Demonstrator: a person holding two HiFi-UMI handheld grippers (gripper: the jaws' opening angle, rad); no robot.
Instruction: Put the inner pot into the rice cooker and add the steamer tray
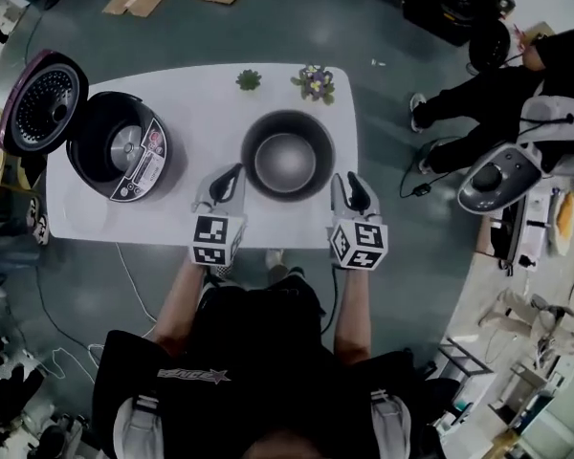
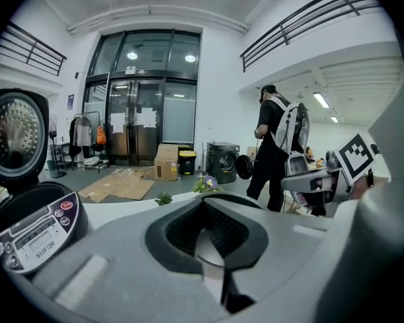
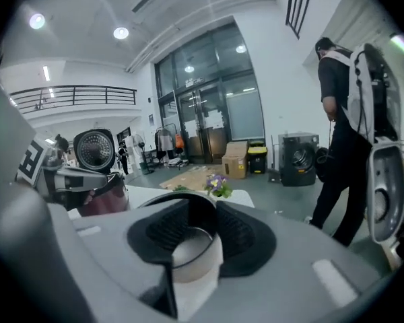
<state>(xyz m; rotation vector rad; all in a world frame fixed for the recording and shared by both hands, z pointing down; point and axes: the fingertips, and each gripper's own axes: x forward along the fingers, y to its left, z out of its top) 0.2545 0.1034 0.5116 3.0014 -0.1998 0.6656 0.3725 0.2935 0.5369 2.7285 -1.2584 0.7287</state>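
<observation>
Right hand-held gripper (image 1: pixel 352 185) stands part-open beside inner pot (image 1: pixel 287 161).

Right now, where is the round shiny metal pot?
In the head view, the round grey metal inner pot stands on the right half of the white table, right of the open black rice cooker and just below the small purple-flowered plant.
</observation>
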